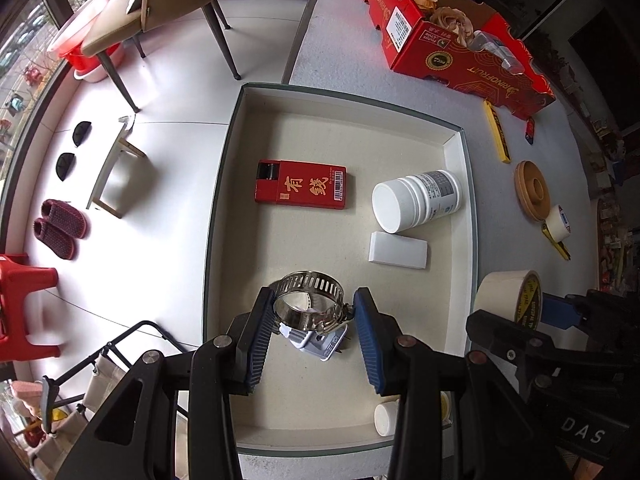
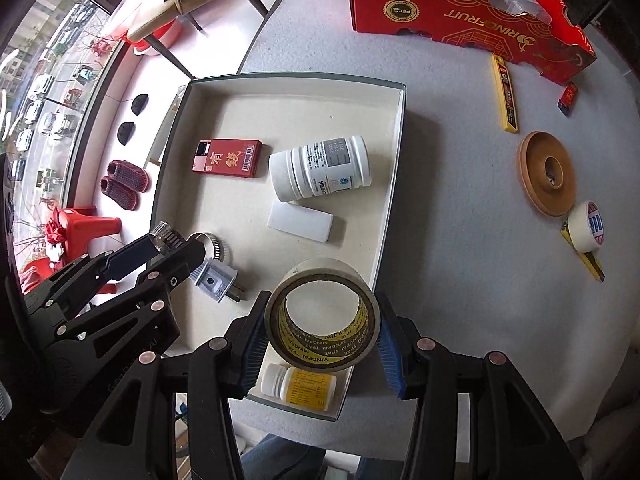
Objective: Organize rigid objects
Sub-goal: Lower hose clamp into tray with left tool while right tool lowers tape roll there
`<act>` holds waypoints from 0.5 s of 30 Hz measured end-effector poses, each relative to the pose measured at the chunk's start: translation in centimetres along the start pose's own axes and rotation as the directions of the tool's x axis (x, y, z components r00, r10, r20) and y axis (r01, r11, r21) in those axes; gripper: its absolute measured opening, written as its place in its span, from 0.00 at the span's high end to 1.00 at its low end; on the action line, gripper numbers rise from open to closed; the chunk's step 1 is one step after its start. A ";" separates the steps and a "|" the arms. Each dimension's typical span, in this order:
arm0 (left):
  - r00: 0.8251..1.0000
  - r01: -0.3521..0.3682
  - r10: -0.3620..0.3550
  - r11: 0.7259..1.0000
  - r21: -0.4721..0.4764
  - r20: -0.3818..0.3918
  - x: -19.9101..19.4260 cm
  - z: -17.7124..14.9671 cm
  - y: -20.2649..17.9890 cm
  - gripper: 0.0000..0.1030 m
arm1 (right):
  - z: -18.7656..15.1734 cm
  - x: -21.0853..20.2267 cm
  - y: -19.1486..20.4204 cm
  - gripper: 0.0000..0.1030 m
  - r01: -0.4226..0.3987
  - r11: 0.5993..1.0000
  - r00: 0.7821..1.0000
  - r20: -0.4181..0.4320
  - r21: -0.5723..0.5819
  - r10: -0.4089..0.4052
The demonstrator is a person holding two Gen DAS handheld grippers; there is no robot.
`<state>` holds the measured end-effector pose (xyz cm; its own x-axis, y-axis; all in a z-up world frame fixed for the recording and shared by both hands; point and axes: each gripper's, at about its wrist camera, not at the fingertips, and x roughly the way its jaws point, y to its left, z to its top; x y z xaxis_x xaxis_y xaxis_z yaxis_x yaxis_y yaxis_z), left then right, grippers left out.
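Left claw (image 1: 314, 312) clenched on a metal hose clamp (image 1: 308, 300), pads pressing its band from both sides, ring held just above the floor of the shallow tray (image 1: 224, 152), over a grey plug adapter (image 1: 320, 342). Best shifted to bare floor before lowering; set down on the adapter, likely to tip or roll. Free space between the red card box (image 1: 301, 185) and the clamp looks a good spot. Better to lower until the band rests flat, then release slowly so the ring does not spring sideways.

Right claw (image 2: 322, 332) clenched on a roll of cream tape (image 2: 322, 316), core facing the camera, held over the tray's near right corner, above a small yellow-labelled bottle (image 2: 298, 386). Worth placing beside the white block (image 2: 300, 222) or the large white bottle (image 2: 320, 168), laid flat, not on its rim.

Both claws pointing steeply down at the tray, side by side, left one seen at the left edge of the right wrist view. Small tape roll (image 2: 586, 226), wooden disc (image 2: 548, 172) and yellow cutter (image 2: 505, 94) lying on the counter (image 2: 440, 200), not yet in the tray.
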<state>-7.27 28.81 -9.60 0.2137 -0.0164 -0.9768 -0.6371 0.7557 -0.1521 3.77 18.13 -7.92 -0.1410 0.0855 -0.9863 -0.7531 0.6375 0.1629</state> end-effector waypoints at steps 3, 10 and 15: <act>1.000 0.004 -0.004 1.000 0.001 -0.004 0.0 -1.0 -0.1 0.58 | -0.4 0.5 -0.1 0.51 -0.005 1.000 1.000 -0.015 0.004 0.005; 1.000 -0.006 0.006 1.000 -0.005 -0.015 0.0 -3.0 -0.4 0.58 | -1.3 1.4 -0.4 0.51 -0.008 1.000 0.999 -0.040 0.002 0.008; 1.000 -0.004 0.004 1.000 0.011 -0.019 -0.3 -4.3 -0.7 0.58 | -1.4 1.5 -0.5 0.51 -0.009 1.000 0.999 -0.045 0.005 0.009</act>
<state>-10.04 25.46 -9.88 0.1975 -0.0256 -0.9800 -0.6297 0.7629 -0.1468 2.98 16.86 -9.46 -0.1769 0.0570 -0.9826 -0.7484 0.6406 0.1719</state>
